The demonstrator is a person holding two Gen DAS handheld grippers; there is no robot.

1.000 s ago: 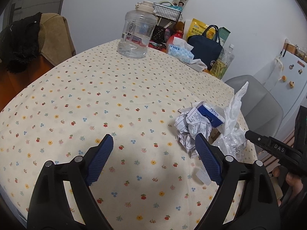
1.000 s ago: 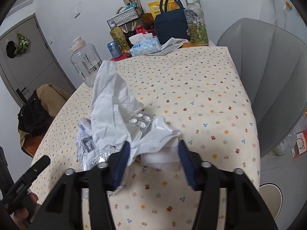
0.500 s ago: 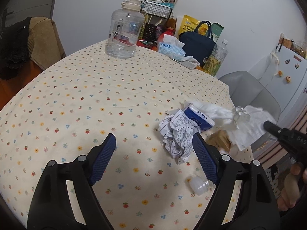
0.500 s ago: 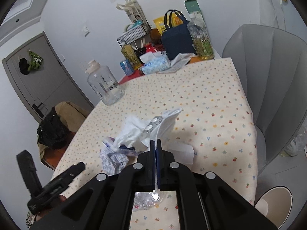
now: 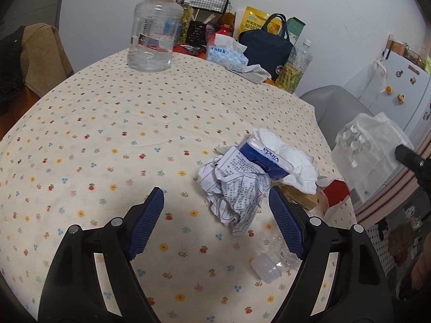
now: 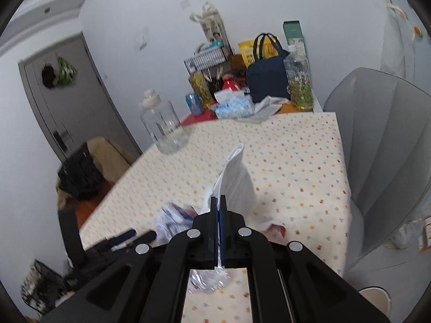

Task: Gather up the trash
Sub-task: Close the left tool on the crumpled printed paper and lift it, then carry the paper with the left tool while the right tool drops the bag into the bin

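- Right gripper [image 6: 218,204] is clenched on a white plastic bag [image 6: 237,177], lifted above the table edge [image 6: 340,167]; a blister pack [image 5: 353,141] shows inside.
- Left gripper [image 5: 215,220] is spread wide, holding nothing, over crumpled paper [image 5: 237,191] and a tissue packet [image 5: 265,158].
- A clear water jug [image 5: 153,35], nearly empty, stands at the far side.

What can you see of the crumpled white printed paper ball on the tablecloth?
The crumpled white printed paper ball is thin sheet paper, covered in small dark print and ruled lines, wadded into a loose lump with one corner trailing toward the camera. It lies on the floral tablecloth, near the table's right edge. A blue-and-white Vinda tissue pack rests against its far side. It sits ahead of the open left gripper, nearer the right finger, untouched by either pad. In the right wrist view it is too blurred to read.
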